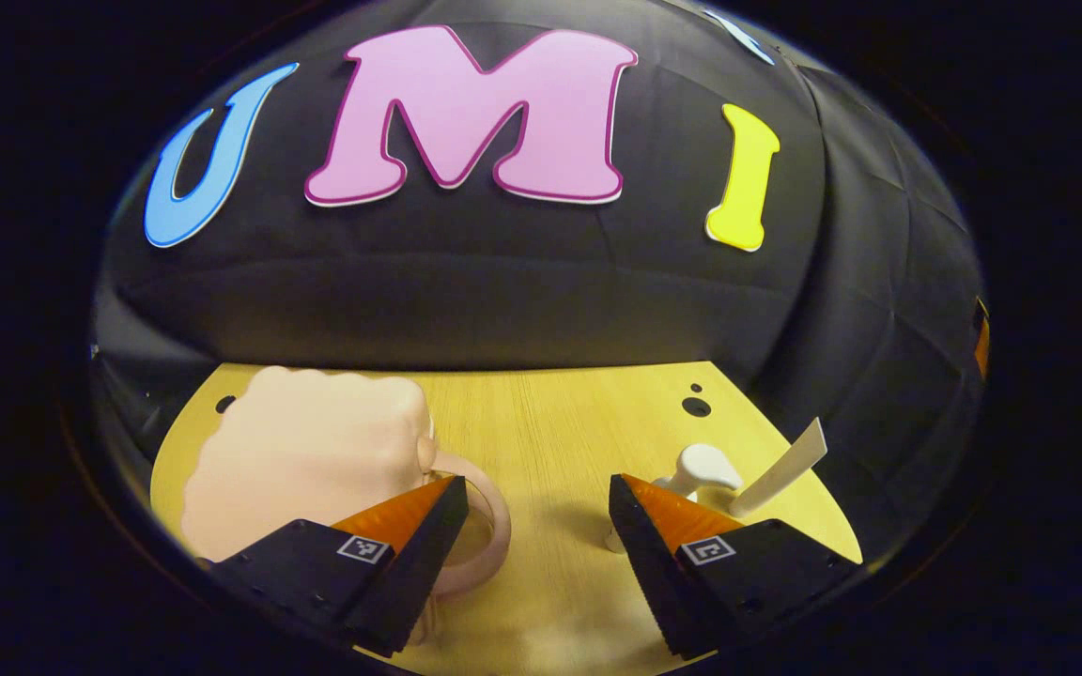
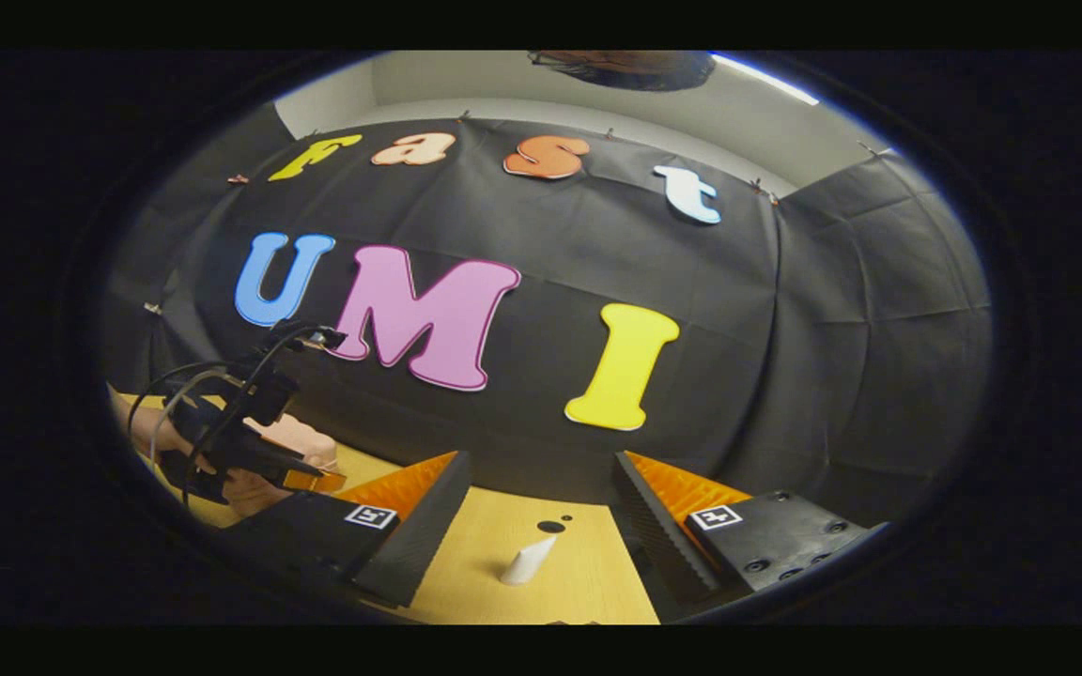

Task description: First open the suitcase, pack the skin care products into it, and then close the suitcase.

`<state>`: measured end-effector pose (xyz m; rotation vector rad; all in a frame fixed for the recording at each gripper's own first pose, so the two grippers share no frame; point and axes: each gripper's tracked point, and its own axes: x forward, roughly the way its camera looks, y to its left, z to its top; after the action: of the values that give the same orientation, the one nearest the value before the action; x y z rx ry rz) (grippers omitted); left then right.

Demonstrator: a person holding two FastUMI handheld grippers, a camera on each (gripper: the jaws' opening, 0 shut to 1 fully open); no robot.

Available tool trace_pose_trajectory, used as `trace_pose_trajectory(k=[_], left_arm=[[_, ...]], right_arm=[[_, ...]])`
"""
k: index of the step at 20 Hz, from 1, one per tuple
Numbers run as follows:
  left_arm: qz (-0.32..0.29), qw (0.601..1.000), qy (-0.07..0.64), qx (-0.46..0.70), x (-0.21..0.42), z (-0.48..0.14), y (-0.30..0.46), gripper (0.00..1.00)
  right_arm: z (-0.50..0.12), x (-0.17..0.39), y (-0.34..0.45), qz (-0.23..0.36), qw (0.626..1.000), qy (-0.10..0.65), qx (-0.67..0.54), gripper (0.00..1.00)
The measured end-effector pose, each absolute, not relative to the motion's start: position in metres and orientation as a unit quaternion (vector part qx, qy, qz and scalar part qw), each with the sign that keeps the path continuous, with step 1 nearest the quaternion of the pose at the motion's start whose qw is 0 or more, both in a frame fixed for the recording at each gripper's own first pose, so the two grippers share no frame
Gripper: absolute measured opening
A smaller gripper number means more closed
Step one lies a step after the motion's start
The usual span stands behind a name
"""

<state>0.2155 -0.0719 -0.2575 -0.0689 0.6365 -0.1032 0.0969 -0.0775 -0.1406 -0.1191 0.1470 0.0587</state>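
Black cloth backs a pale wooden desk (image 1: pixel 560 422); stock as I read it from my station:

Item 1: pink suitcase (image 1: pixel 306 460), small, rounded, soft-looking shell, lid down, on the desk's left part. Its looped handle (image 1: pixel 489 535) lies just beside my left hand-held gripper's (image 1: pixel 533 512) inner finger; whether they touch I cannot tell. I judge it light and a little yielding, best taken at the handle or the lid's edge.

Item 2: white pump bottle (image 1: pixel 703 469), standing just beyond the left gripper's outer finger. Probably rigid plastic, smooth, top-heavy and easy to tip; grip the body, not the pump head.

Item 3: white tube (image 1: pixel 783 468), leaning beside the bottle. I take it to be the same tube (image 2: pixel 528 561) that appears between the right fingers in the right gripper view. Likely light and squeezable; pinch near the stiffer cap end.

Item 4: left hand-held gripper, fingers spread, nothing between them, low over the desk. It also appears far left in the right gripper view (image 2: pixel 316 481), near the suitcase.

Item 5: right hand-held gripper (image 2: pixel 541 488), fingers spread wide, empty, raised.

Suitcase not yet opened.
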Motion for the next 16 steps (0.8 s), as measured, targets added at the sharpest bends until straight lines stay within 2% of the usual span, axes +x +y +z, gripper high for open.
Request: trace_pose_trajectory(k=[4,8,11,12,13,14,16], left_arm=[[-0.048,0.928,0.364,-0.061,0.221,-0.301,-0.076,0.93],[-0.017,0.911,0.409,-0.042,0.226,-0.335,-0.064,0.88],[-0.012,0.9,0.435,-0.012,0.232,-0.358,-0.062,0.73],[-0.003,0.895,0.446,0.004,0.232,-0.366,-0.058,0.72],[0.003,0.89,0.456,0.017,0.233,-0.372,-0.053,0.64],[0.009,0.885,0.464,0.028,0.233,-0.377,-0.048,0.64],[0.016,0.882,0.47,0.031,0.232,-0.381,-0.044,0.39]], right_arm=[[-0.163,0.105,-0.099,0.015,0.993,0.093,-0.076,0.96],[-0.176,0.114,-0.112,0.003,0.992,0.108,-0.064,0.96],[-0.18,0.114,-0.112,0.005,0.992,0.111,-0.066,0.96],[-0.182,0.114,-0.111,0.008,0.991,0.112,-0.066,0.97],[-0.185,0.113,-0.11,0.011,0.991,0.115,-0.067,0.97],[-0.188,0.111,-0.111,0.011,0.99,0.119,-0.069,0.97],[-0.191,0.105,-0.116,0.009,0.99,0.126,-0.063,0.97]])
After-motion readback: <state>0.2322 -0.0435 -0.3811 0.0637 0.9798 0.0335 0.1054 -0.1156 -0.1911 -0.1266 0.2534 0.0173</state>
